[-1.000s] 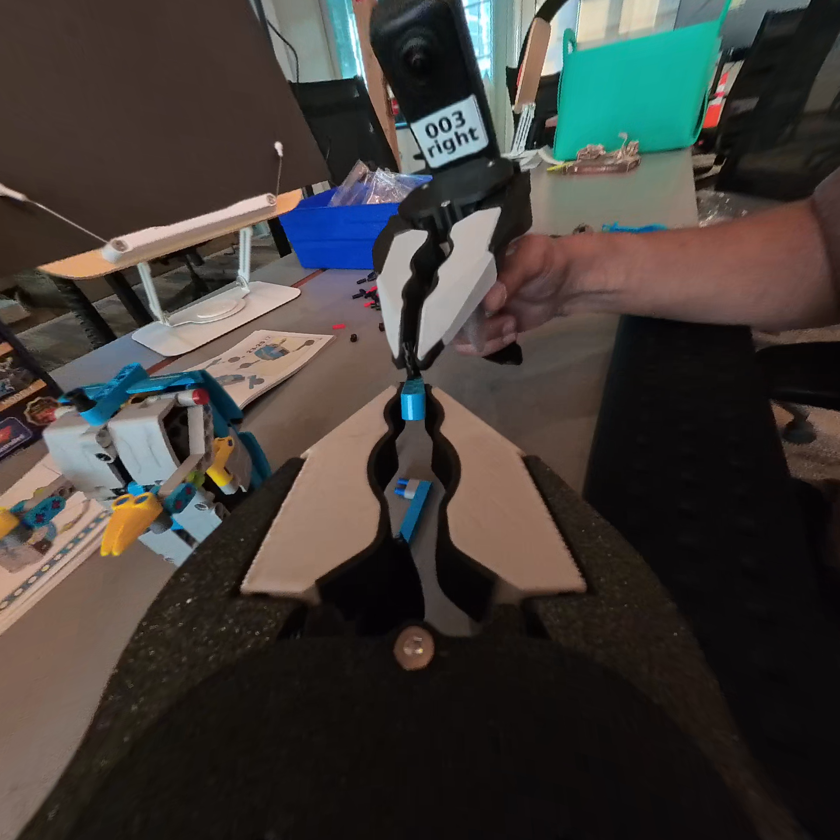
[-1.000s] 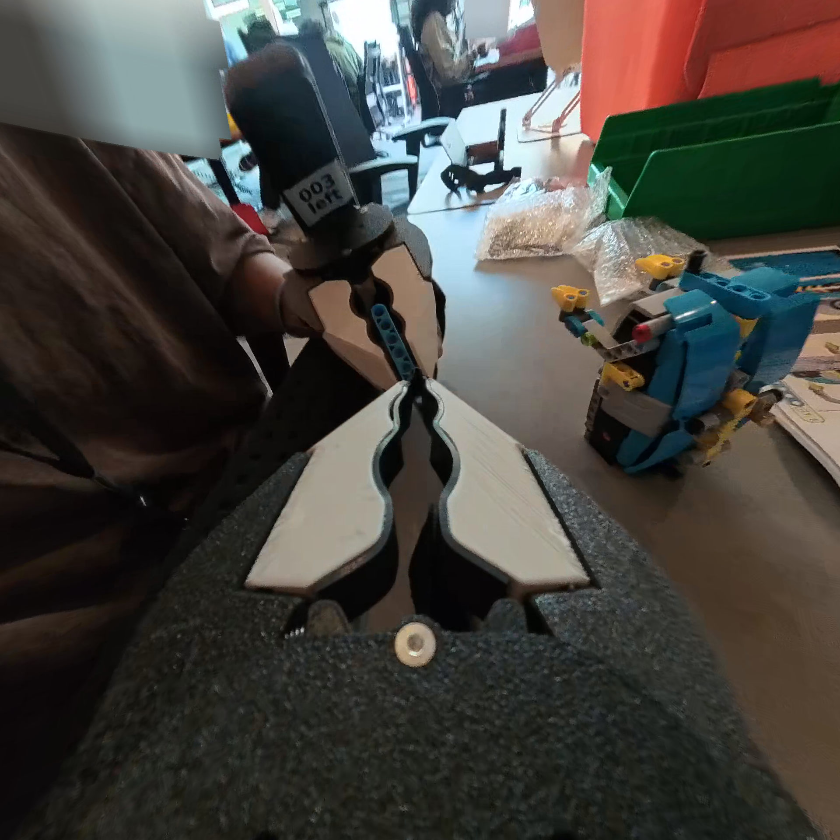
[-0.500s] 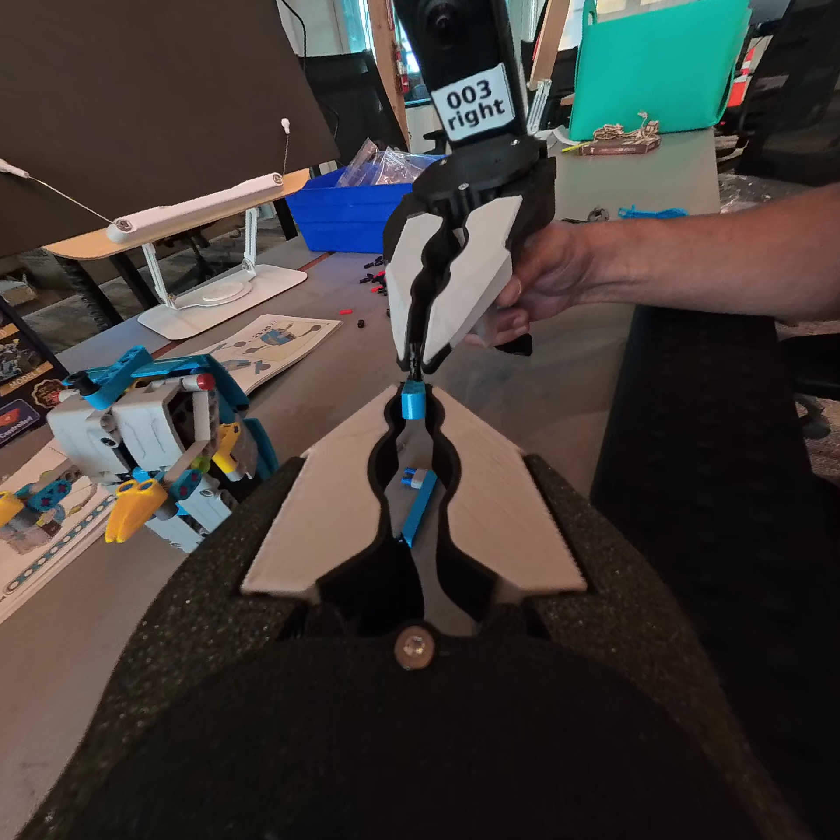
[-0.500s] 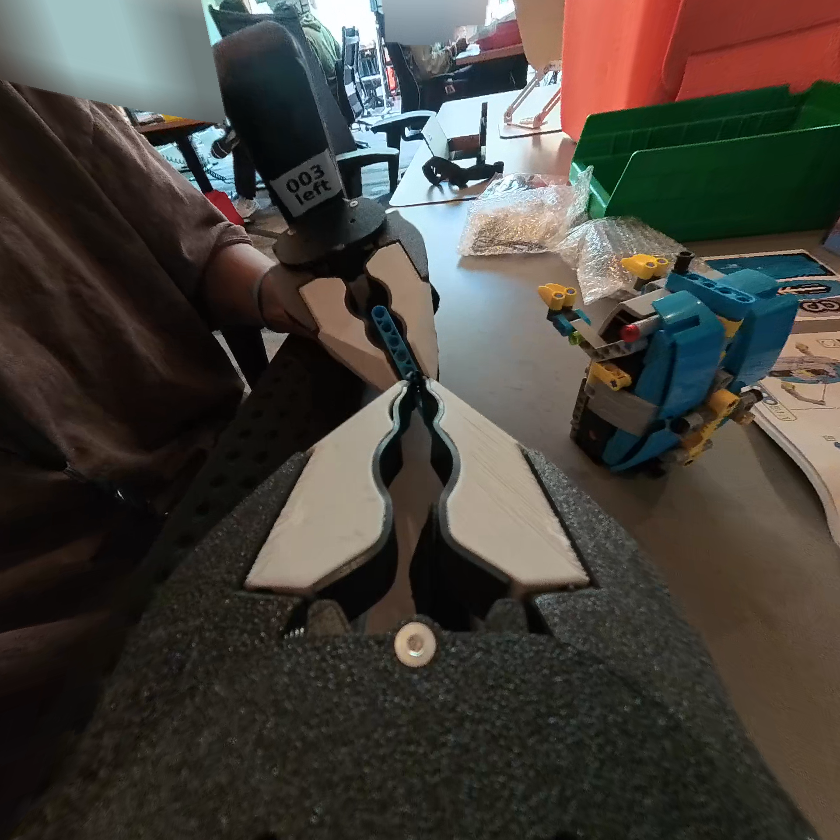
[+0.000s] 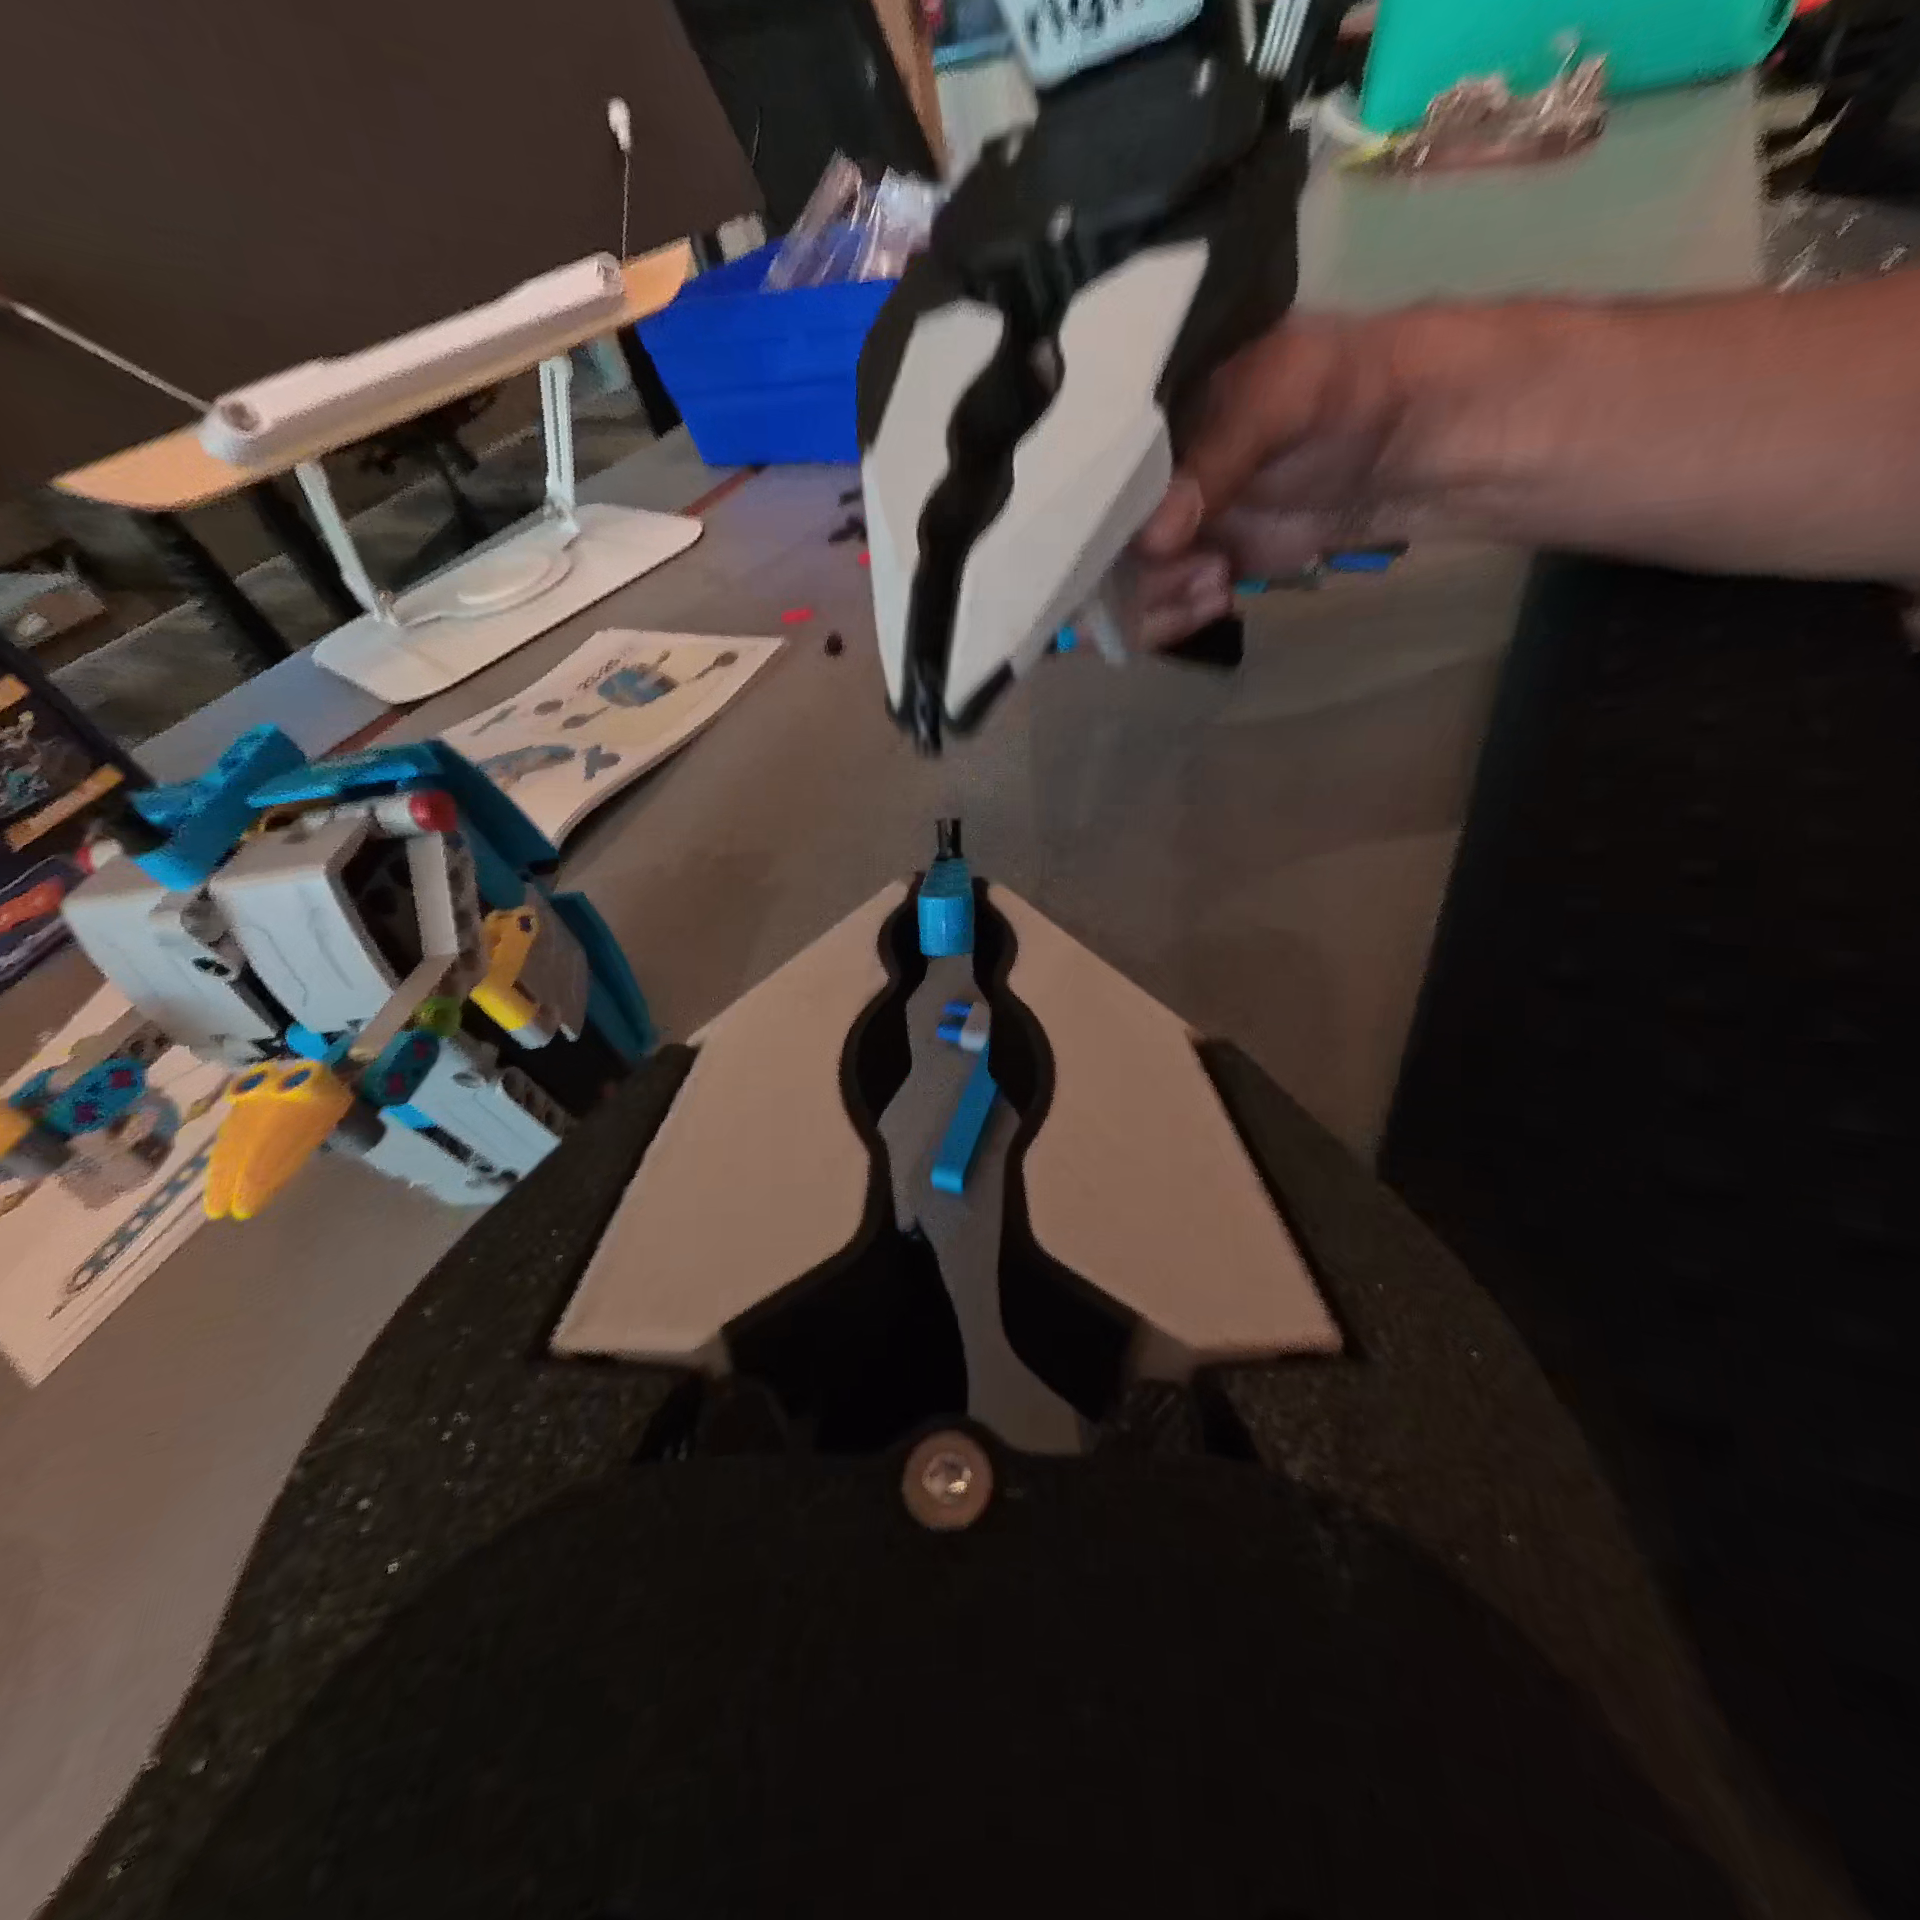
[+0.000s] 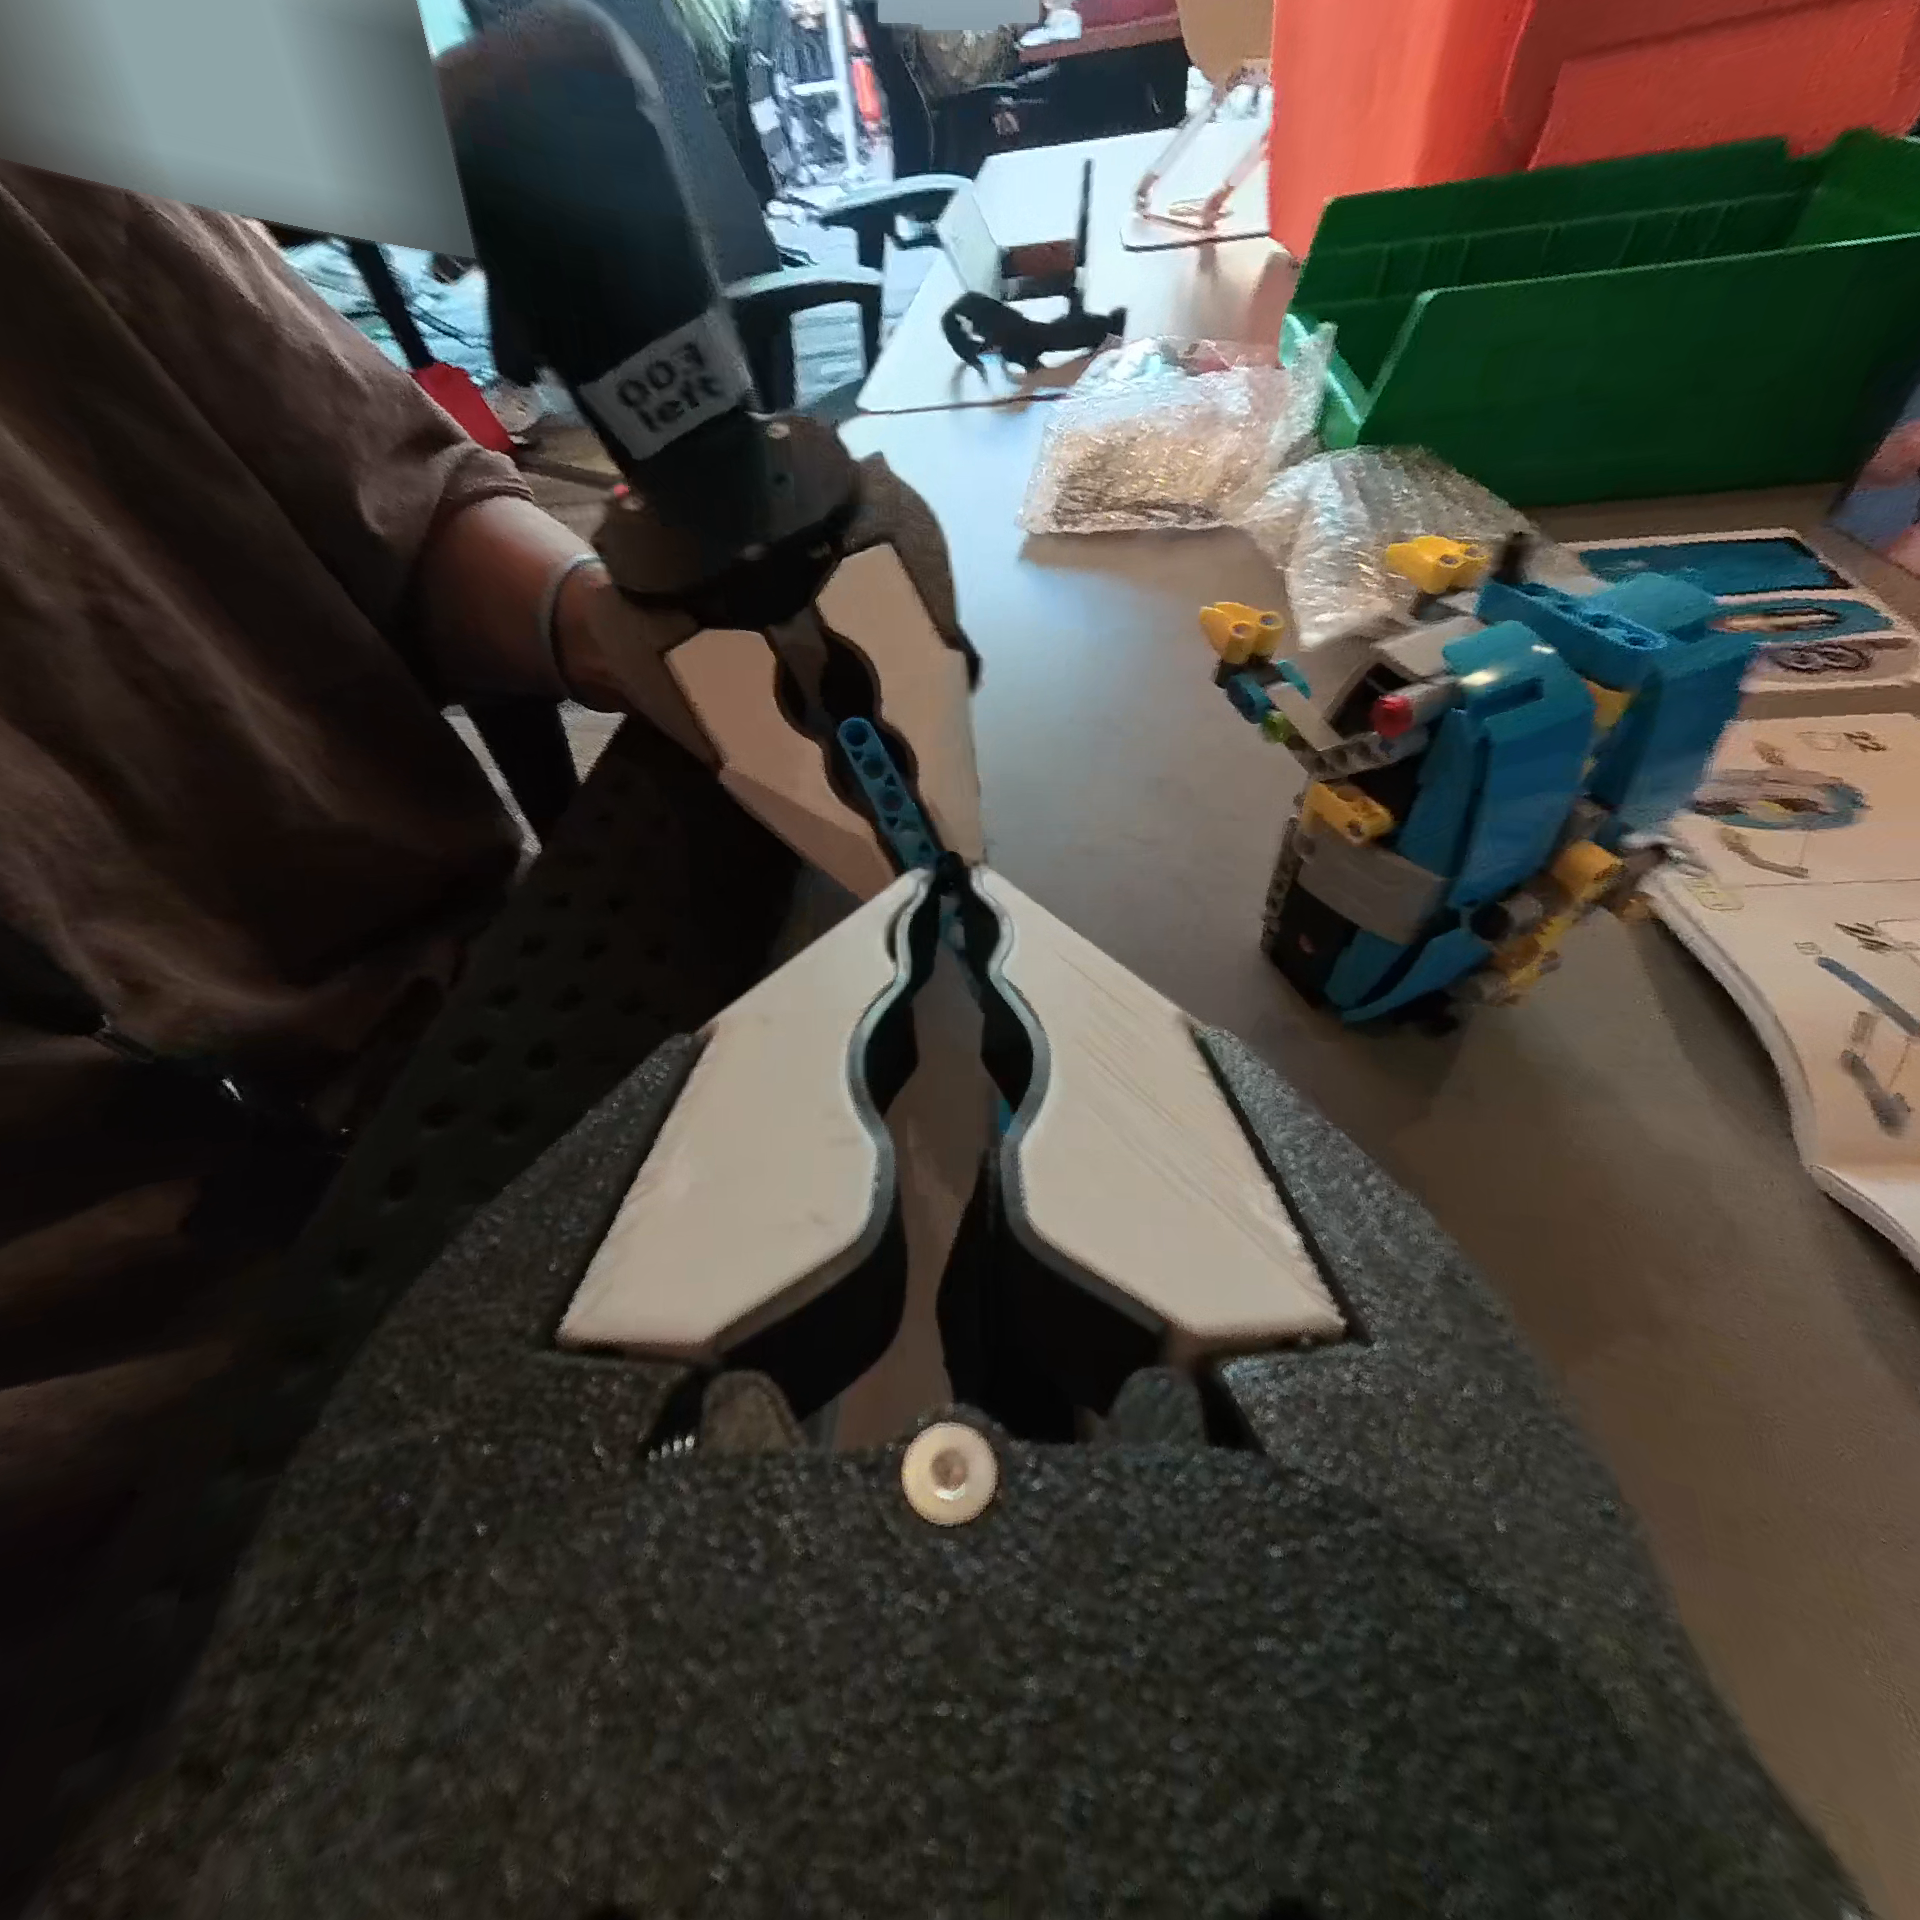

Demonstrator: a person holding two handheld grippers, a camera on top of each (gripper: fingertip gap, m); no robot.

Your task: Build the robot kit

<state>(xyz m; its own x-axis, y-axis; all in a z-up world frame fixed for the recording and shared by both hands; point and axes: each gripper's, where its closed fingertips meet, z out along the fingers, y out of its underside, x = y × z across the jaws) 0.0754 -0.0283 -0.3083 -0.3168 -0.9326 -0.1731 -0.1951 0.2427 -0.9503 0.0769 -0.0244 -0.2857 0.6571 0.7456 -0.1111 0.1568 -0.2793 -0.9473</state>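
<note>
Left hand-held gripper (image 5: 943, 902) pinching blue beam (image 5: 945, 923); right hand-held gripper (image 6: 948, 883) pressed together, tip-to-tip.

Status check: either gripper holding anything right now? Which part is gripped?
The left gripper is shut on the blue beam near its front end, black pin protruding. The right gripper looks shut and apart from the pin; whether it holds anything cannot be told.

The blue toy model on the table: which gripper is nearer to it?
Left, though not by much. The left gripper, shut on a blue beam, sits just beside the blue toy model; the right gripper hangs above the beam's tip, farther off.
</note>
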